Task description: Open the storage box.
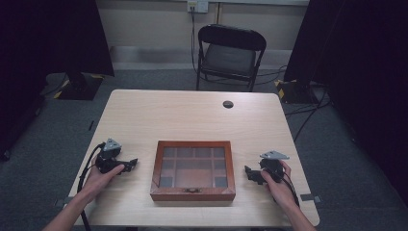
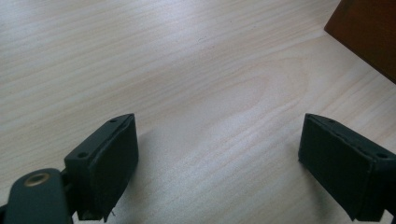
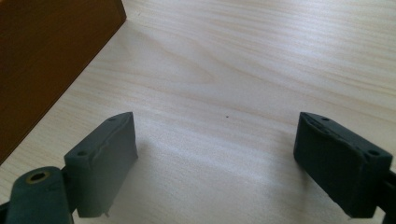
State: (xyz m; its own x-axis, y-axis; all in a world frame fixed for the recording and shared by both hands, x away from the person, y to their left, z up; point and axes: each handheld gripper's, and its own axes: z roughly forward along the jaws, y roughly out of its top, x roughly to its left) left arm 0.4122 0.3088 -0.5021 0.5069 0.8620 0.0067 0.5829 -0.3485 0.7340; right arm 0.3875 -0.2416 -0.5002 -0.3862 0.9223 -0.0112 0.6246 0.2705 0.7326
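1. A wooden box (image 1: 193, 170) with a glass lid sits shut near the front edge of the table (image 1: 192, 115); it is the landmark here
2. The left gripper (image 1: 129, 164) rests on the table just left of the box, jaws spread, holding nothing
3. The right gripper (image 1: 251, 174) rests just right of the box, jaws spread, also empty
4. Likely risks: a jaw striking the glass, or a one-sided push sliding the box off the front edge
5. I can read no brand, label or writing anywhere
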